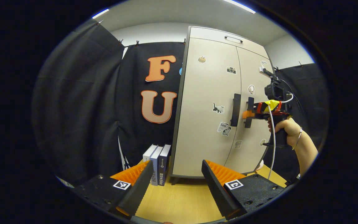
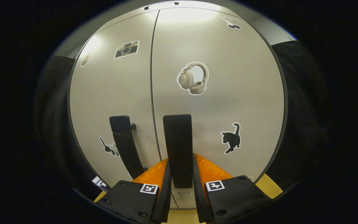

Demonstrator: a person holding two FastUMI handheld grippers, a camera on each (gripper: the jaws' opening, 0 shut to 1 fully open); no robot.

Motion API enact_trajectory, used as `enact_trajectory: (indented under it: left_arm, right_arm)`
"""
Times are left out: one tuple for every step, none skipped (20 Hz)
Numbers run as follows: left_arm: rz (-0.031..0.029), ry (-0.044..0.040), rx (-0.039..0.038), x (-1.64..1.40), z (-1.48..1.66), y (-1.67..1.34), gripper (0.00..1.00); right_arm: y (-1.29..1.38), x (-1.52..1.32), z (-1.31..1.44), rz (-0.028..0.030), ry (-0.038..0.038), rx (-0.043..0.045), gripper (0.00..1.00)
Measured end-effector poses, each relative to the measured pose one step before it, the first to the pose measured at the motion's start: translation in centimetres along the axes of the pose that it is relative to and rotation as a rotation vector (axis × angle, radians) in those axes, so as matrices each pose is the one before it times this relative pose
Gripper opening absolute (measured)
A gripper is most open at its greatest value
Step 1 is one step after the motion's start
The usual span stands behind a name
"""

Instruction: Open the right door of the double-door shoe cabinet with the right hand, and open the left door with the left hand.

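Cabinet (image 1: 210, 105), beige, both doors closed, stickers: camera, cats, headphones.
R gripper (image 2: 180, 183) clamped on right handle (image 2: 177, 149); L gripper (image 1: 177, 183) wide apart, holding nothing.

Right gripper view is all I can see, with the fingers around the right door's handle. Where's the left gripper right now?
Observer: The left gripper hangs open over the wooden table, well short of the left handle.
Operator: Does either door look ajar from that side?
Observer: No. With the right gripper closed on the right handle, the left door and the right door both sit flush in the left gripper view.
Operator: Anything beside the cabinet?
Observer: Three books stand upright on the table, just off its left side.
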State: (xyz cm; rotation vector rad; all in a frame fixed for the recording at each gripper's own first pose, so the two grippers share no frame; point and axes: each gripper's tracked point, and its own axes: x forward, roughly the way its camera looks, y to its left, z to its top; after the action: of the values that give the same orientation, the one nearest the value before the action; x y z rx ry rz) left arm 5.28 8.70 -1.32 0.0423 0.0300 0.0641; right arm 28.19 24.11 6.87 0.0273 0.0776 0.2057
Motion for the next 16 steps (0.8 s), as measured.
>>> enact_trajectory:
  left_arm:
    - [0.00225, -0.00445, 0.00049, -0.172, 0.200, 0.076, 0.95]
    - [0.00153, -0.00047, 0.00104, -0.267, 0.065, -0.012, 0.95]
    - [0.00158, 0.00004, 0.00159, -0.213, -0.057, 0.004, 0.95]
    - [0.00512, -0.00009, 0.00095, -0.309, 0.071, 0.073, 0.95]
    - [0.00391, -0.00218, 0.00067, -0.331, 0.060, 0.116, 0.95]
    - [0.00307, -0.00184, 0.00126, -0.272, 0.099, 0.028, 0.95]
    - [0.00432, -0.00128, 0.00090, -0.320, -0.005, 0.063, 0.95]
    - [0.00343, -0.00050, -0.00002, -0.347, -0.010, 0.081, 0.95]
    - [0.00303, -0.00006, -0.00117, -0.319, -0.025, -0.049, 0.95]
    - [0.00159, -0.00035, -0.00307, -0.340, 0.059, -0.025, 0.95]
    - [0.00029, 0.00049, -0.00329, -0.356, 0.038, -0.074, 0.95]
    - [-0.00108, 0.00121, -0.00298, -0.342, -0.011, -0.085, 0.95]
    - [-0.00070, -0.00135, -0.00113, -0.435, -0.033, -0.208, 0.95]
    - [0.00090, -0.00410, 0.00185, -0.460, 0.174, -0.117, 0.95]
    - [0.00287, -0.00731, 0.00325, -0.359, 0.184, 0.012, 0.95]
    - [0.00364, -0.00572, 0.00291, -0.441, 0.239, -0.079, 0.95]
  right_arm:
    - [-0.029, -0.060, 0.056, -0.00174, 0.00306, 0.00088, 0.42]
    - [-0.035, -0.083, -0.093, -0.00501, -0.00021, 0.00140, 0.40]
    - [-0.029, -0.047, -0.002, -0.01113, -0.00631, -0.00238, 0.38]
    - [0.009, 0.353, -0.171, -0.00490, -0.00155, -0.00733, 0.30]
    - [-0.067, -0.356, 0.006, -0.00241, 0.00143, -0.00808, 0.30]
    - [-0.031, -0.379, -0.079, 0.00382, 0.00525, -0.00067, 0.30]
    - [0.003, -0.154, -0.026, 0.00584, 0.00697, 0.00111, 0.30]
    - [-0.046, -0.409, 0.006, 0.00431, 0.00575, -0.00360, 0.30]
    - [-0.060, -0.300, -0.073, 0.00388, 0.00686, -0.00825, 0.30]
    - [-0.095, -0.407, -0.043, 0.00432, 0.00229, -0.00613, 0.30]
    - [-0.051, -0.370, -0.068, 0.00600, 0.00538, -0.00219, 0.30]
    - [-0.065, -0.396, -0.019, 0.00323, 0.00313, 0.00036, 0.30]
    - [-0.124, -0.305, -0.064, 0.00106, 0.00013, -0.00165, 0.30]
    - [-0.148, -0.310, 0.055, -0.00174, -0.00254, -0.00227, 0.30]
    - [-0.116, -0.239, -0.017, -0.00120, -0.00231, -0.00445, 0.30]
    - [-0.137, -0.251, -0.031, -0.00117, -0.00022, -0.00348, 0.30]
